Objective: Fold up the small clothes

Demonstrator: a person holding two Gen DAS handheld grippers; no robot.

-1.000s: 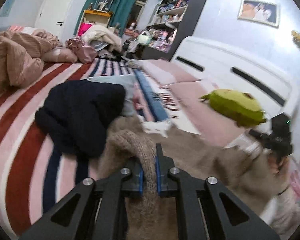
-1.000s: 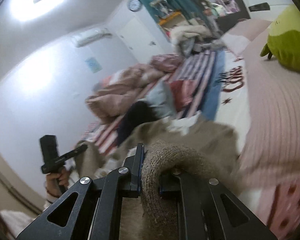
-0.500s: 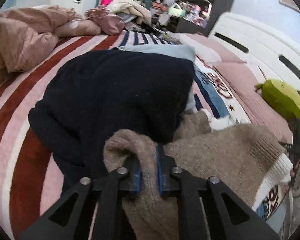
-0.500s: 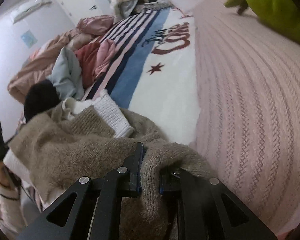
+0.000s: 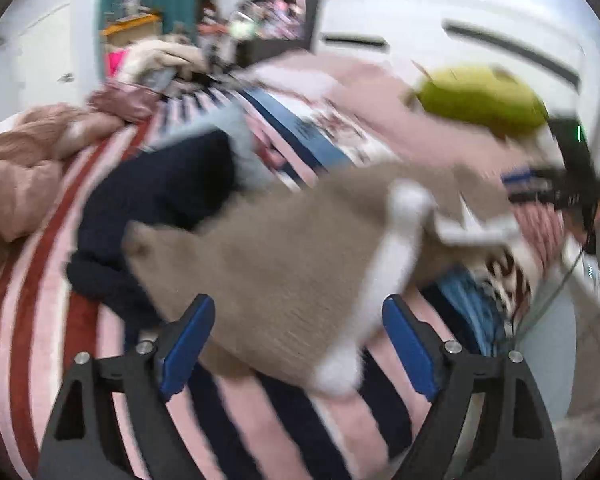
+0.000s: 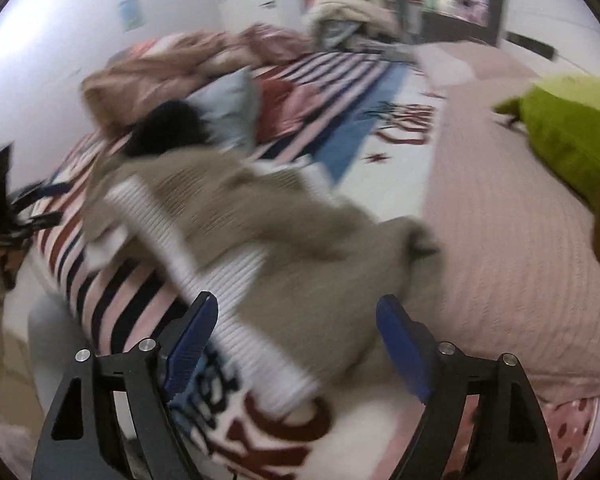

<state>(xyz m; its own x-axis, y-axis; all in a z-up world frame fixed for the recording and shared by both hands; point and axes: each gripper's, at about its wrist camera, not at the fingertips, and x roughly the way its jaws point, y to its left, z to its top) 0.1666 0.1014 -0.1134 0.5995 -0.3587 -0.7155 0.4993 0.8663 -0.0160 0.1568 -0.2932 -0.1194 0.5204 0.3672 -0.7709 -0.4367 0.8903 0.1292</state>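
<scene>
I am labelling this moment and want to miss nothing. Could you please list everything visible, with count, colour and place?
sweater: one, beige with white ribbed trim, lying on the bed before both grippers
dark garment: one, navy, beyond the sweater
pale garment: one, light blue, beside the dark garment
quilt: one, pink-brown, bunched at the bed's far side
blanket: one, red, pink, navy and blue stripes, covering the bed
plush: one, green, on the pink cover
headboard: one, white, behind the plush
left gripper: black, blue fingers, open
right gripper: black, blue fingers, open
</scene>
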